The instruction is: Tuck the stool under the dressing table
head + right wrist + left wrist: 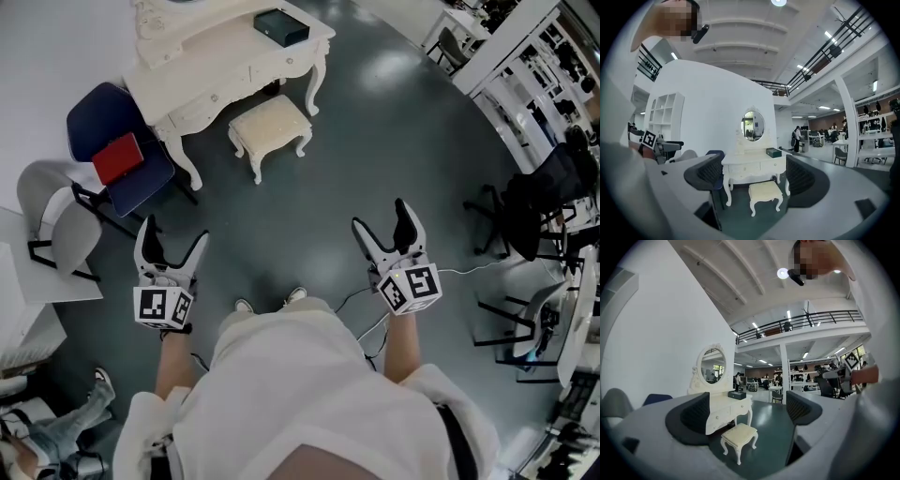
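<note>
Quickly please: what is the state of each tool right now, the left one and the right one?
Left tool: open, jaws wide apart, holding nothing.
Right tool: open, jaws wide apart, holding nothing.

1. The cream stool [270,127] stands on the dark floor just in front of the white dressing table [220,70], not tucked under it.
2. A dark box [281,26] lies on the tabletop.
3. A blue chair [101,111] bearing a red object [118,157] stands left of the table.
4. The left gripper [175,234] and right gripper [382,217] are well short of the stool, jaws apart and empty.

Dressing table [217,56] partly beyond top edge
</note>
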`<move>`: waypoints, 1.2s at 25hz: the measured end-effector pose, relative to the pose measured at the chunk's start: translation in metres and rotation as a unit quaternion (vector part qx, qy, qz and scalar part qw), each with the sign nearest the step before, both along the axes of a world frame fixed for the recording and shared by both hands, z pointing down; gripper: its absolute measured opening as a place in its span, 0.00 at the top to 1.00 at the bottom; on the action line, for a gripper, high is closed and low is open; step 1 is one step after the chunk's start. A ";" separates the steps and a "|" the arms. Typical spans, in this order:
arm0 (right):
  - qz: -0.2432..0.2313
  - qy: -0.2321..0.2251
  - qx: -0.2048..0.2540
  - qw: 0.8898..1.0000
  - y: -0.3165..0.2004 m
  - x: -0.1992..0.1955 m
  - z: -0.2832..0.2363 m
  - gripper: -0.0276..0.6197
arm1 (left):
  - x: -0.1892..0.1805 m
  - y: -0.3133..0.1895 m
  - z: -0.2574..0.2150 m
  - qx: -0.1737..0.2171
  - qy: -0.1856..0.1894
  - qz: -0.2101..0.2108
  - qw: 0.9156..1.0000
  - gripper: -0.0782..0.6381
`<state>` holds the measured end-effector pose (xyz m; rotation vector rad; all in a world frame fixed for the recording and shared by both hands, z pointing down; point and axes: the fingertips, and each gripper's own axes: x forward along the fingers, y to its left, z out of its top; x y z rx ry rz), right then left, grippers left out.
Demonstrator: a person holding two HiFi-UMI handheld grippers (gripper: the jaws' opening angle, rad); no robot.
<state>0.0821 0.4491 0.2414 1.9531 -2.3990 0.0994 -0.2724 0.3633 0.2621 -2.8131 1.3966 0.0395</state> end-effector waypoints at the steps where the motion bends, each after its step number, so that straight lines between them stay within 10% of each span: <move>1: 0.000 0.004 -0.002 1.000 -0.002 0.004 0.003 0.32 | 0.007 -0.002 0.001 -0.006 0.005 0.001 1.000 0.18; 15: -0.039 -0.005 -0.044 0.998 -0.084 0.026 0.044 0.33 | 0.054 -0.063 0.029 -0.026 0.006 -0.015 1.000 0.18; 30: -0.071 0.004 -0.084 0.994 -0.357 0.012 0.056 0.33 | 0.111 -0.340 0.045 -0.053 0.003 0.048 0.997 0.18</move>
